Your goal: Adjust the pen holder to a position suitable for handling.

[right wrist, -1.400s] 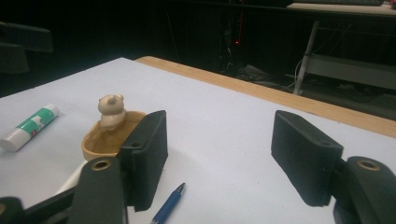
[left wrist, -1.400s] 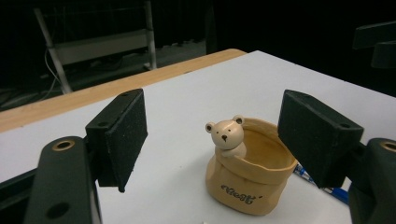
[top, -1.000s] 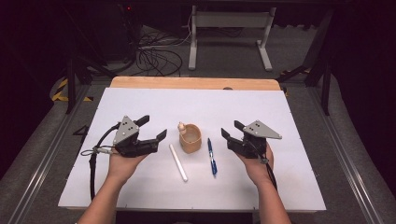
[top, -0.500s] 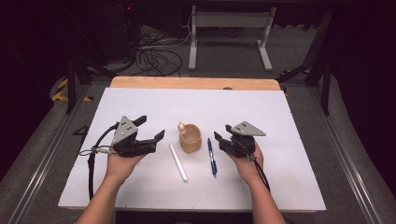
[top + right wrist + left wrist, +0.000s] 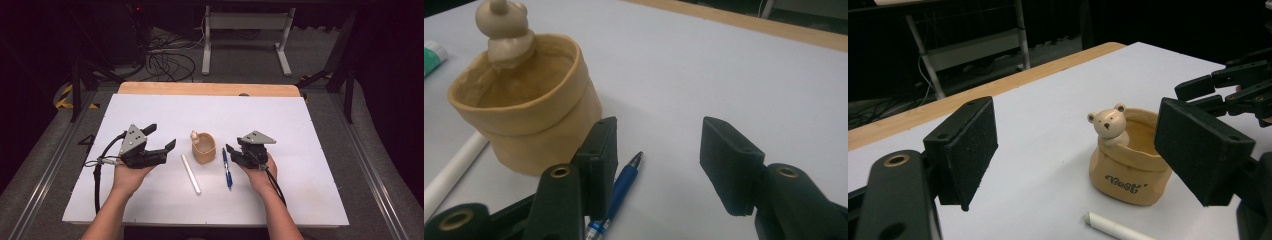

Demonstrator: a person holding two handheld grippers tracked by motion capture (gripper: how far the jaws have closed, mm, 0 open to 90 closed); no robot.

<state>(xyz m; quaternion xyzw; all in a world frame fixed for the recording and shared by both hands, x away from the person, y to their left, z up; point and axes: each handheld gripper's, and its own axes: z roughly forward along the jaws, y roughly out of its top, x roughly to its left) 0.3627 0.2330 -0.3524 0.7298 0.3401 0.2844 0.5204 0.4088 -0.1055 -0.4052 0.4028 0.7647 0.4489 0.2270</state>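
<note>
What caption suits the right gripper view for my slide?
Open right gripper lowered over a blue pen beside a bear cup.

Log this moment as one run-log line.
right gripper: jaws just been closing, open, low beside blue pen, nothing gripped | left gripper: open, empty | bear pot: upright between them

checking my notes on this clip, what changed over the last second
The right gripper slid left and down toward the blue pen, its jaws closing partway; the pen isn't gripped yet. The left gripper, bear cup and white pen stayed put.
</note>
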